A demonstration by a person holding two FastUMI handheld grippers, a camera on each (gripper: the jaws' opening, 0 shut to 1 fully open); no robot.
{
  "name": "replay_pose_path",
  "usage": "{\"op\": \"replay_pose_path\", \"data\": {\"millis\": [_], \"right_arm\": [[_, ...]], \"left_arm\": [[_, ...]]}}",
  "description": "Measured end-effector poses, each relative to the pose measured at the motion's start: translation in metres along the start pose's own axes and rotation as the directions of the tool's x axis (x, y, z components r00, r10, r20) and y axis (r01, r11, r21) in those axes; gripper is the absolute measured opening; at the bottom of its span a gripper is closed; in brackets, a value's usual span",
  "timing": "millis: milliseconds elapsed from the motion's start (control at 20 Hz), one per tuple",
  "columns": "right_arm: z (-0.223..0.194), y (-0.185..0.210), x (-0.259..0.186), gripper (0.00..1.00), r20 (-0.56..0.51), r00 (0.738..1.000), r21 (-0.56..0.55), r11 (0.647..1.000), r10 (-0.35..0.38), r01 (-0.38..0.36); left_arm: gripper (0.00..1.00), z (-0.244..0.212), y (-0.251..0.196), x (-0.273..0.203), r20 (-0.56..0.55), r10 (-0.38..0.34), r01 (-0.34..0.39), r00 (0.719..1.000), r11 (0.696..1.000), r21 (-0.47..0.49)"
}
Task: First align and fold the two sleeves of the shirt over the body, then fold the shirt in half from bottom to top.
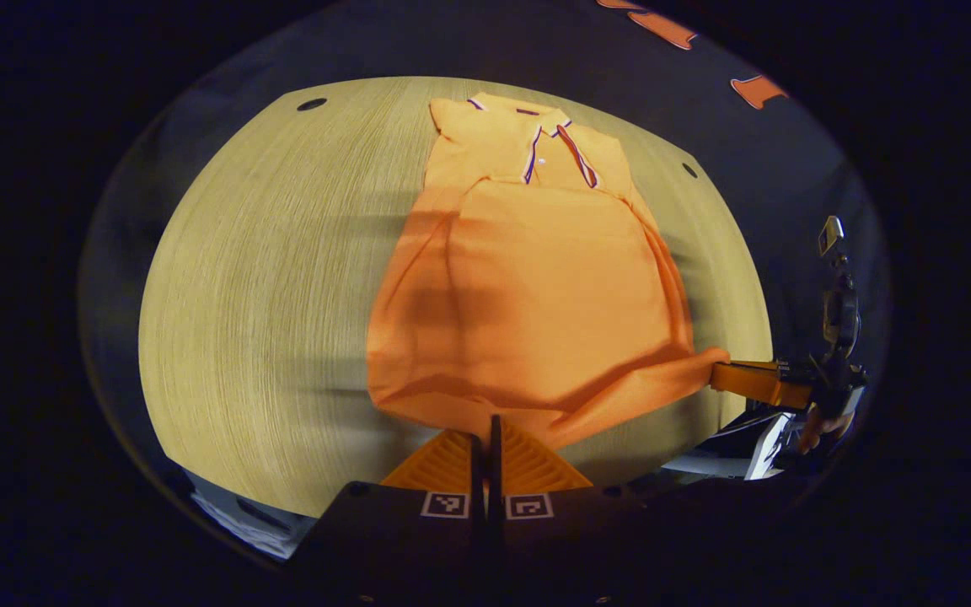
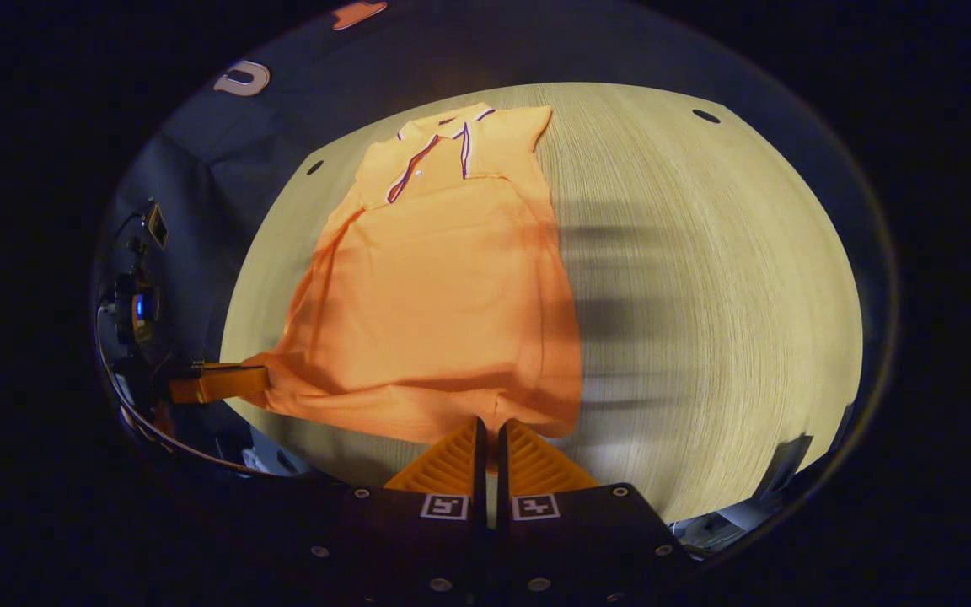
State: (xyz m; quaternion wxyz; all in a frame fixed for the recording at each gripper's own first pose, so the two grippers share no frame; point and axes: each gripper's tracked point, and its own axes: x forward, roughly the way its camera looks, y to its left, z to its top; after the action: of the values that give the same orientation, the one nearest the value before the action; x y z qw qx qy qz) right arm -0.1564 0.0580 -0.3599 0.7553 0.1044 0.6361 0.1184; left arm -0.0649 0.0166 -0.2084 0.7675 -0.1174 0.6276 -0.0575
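Two sets of fingers are pinched closed on the bottom hem of the orange polo shirt point(image 1: 528, 278): left gripper point(image 1: 485, 426) and right gripper point(image 2: 490, 430), each reaching in from the counter's point(image 1: 266, 278) near edge, sleeves folded over the body.

The left gripper point(image 1: 486, 434) is seen low at the bottom of the left gripper view, its two fingers drawn close together with only a thin gap between them, pressed on the near hem of the shirt point(image 1: 536, 287). The right gripper point(image 2: 490, 438) is held the same way in the right gripper view, fingers nearly touching and closed on the hem. In the left gripper view the right gripper is seen farther off at the right edge, reaching in sideways, with part of a hand point(image 1: 818, 426) behind it
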Motion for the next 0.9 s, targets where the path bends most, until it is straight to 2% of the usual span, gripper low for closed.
{"op": "replay_pose_path", "data": {"millis": [150, 250, 500, 650, 900], "right_arm": [[0.021, 0.002, -0.009, 0.05, 0.028, 1.0, 0.0, 1.0, 0.014, -0.014], [0.035, 0.001, -0.014, 0.05, 0.042, 0.999, -0.003, 1.0, 0.015, -0.014], [0.079, 0.006, -0.015, 0.05, 0.073, 0.997, -0.009, 1.0, 0.027, -0.026], [0.11, 0.007, -0.015, 0.05, 0.093, 0.995, -0.02, 1.0, 0.025, -0.023], [0.165, 0.004, -0.002, 0.05, 0.103, 0.995, -0.042, 0.999, 0.009, -0.005]], "left_arm": [[0.01, 0.018, -0.008, 0.007, -0.03, -0.016, 0.017, 0.999, 0.999, 0.036], [0.01, 0.037, -0.016, 0.004, -0.029, -0.054, 0.054, 0.998, 0.998, 0.015], [0.01, 0.097, -0.011, -0.002, 0.004, -0.085, 0.085, 0.996, 0.996, -0.012], [0.01, 0.128, 0.0, 0.003, 0.018, -0.07, 0.07, 0.997, 0.998, -0.007], [0.01, 0.189, 0.011, 0.015, 0.019, -0.107, 0.108, 0.994, 0.993, -0.047]]}}
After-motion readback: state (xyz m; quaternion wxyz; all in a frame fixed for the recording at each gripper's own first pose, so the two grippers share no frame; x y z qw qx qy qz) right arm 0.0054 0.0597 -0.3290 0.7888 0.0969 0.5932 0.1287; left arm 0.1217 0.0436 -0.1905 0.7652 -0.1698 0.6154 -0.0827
